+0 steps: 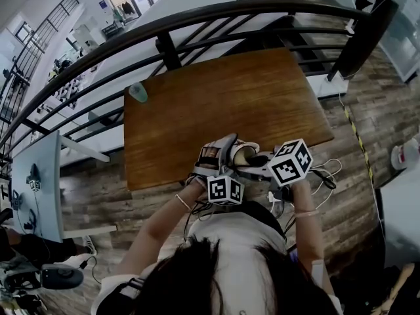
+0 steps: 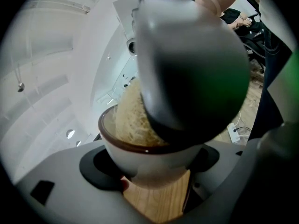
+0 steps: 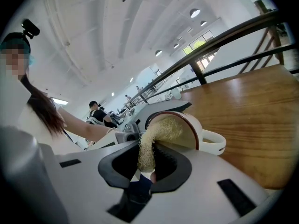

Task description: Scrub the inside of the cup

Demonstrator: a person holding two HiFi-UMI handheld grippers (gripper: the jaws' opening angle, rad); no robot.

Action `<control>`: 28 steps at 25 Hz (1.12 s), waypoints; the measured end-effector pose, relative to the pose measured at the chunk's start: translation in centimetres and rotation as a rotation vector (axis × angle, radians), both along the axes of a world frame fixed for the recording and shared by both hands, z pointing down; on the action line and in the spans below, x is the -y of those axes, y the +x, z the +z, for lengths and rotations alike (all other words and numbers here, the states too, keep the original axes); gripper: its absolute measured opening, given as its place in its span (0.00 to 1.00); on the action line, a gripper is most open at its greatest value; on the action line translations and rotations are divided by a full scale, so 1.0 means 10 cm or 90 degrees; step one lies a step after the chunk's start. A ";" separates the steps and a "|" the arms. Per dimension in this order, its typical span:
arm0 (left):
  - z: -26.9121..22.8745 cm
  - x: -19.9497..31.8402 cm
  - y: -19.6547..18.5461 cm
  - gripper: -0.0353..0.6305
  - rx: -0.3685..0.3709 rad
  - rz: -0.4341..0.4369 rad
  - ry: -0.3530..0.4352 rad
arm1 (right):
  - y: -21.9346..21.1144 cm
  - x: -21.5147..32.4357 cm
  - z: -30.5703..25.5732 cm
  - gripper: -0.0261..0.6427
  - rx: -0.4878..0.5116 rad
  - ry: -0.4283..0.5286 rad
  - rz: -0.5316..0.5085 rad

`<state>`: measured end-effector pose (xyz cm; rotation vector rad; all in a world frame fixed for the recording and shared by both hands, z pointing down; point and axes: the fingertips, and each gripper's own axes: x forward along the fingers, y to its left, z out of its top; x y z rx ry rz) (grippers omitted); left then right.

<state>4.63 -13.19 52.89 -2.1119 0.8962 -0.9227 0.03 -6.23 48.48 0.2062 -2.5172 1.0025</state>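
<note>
A white cup point(image 2: 149, 160) with a brown rim sits between the jaws of my left gripper point(image 2: 152, 171), which is shut on its body. In the right gripper view the cup point(image 3: 187, 129) lies tilted with its mouth toward the camera and its handle point(image 3: 216, 143) to the right. My right gripper point(image 3: 147, 164) is shut on a pale fibrous loofah scrubber point(image 3: 154, 139) whose far end is pushed inside the cup. In the head view both grippers point(image 1: 226, 189) point(image 1: 289, 163) meet at the cup point(image 1: 244, 153) over the table's near edge.
The brown wooden table point(image 1: 216, 104) carries a small teal object point(image 1: 138, 92) at its far left corner. A black railing point(image 1: 164, 31) runs behind it. Cables point(image 1: 328, 172) hang at the right. People sit in the background of the right gripper view.
</note>
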 end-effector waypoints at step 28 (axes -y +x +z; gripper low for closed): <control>0.01 0.21 -0.13 0.66 -0.160 -0.127 -0.147 | 0.07 0.27 -0.05 0.15 -0.019 0.134 0.083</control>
